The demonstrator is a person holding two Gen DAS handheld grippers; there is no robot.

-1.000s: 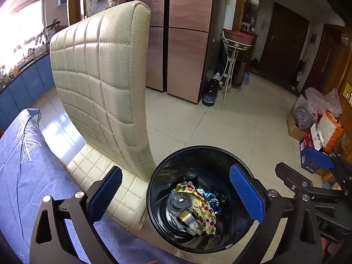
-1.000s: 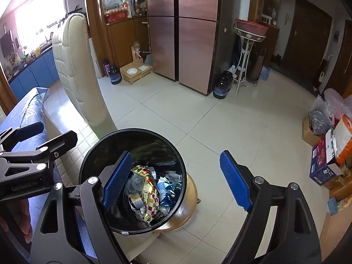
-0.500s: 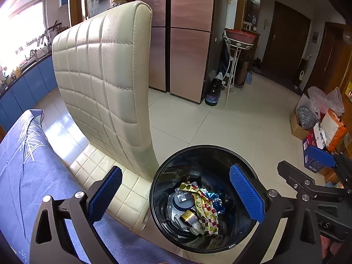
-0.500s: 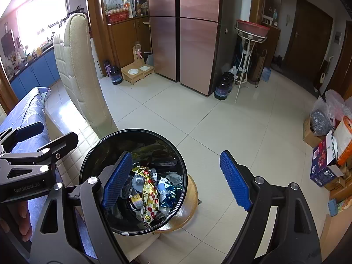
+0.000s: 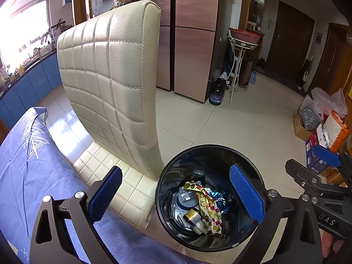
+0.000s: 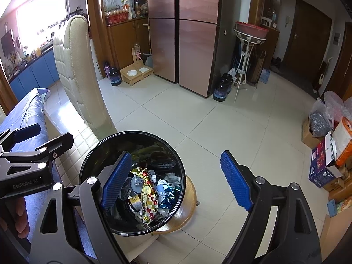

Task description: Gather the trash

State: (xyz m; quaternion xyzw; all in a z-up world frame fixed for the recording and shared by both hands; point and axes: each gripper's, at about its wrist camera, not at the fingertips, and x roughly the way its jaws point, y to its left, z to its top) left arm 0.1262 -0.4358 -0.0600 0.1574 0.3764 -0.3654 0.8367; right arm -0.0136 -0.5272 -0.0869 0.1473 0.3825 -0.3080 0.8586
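A round black trash bin (image 5: pixel 211 147) holds several pieces of trash: a red-and-yellow checkered wrapper (image 5: pixel 209 211), a gold can (image 5: pixel 192 214) and blue foil. My left gripper (image 5: pixel 175 176) hovers above the bin's left side, open, with nothing between its blue pads. In the right wrist view the bin (image 6: pixel 132 133) sits on a round wooden stool (image 6: pixel 189 193). My right gripper (image 6: pixel 176 160) hangs open and empty over the bin's right rim. The same checkered wrapper (image 6: pixel 149 198) shows inside. Each gripper appears at the edge of the other's view.
A cream quilted chair (image 5: pixel 110 77) stands just left of the bin, beside a table with a blue cloth (image 5: pixel 26 165). Tiled floor (image 6: pixel 198 114) stretches ahead to a copper fridge (image 6: pixel 182 33). Boxes and bags (image 6: pixel 325 154) are piled at the right. A hand (image 6: pixel 17 215) holds the left gripper.
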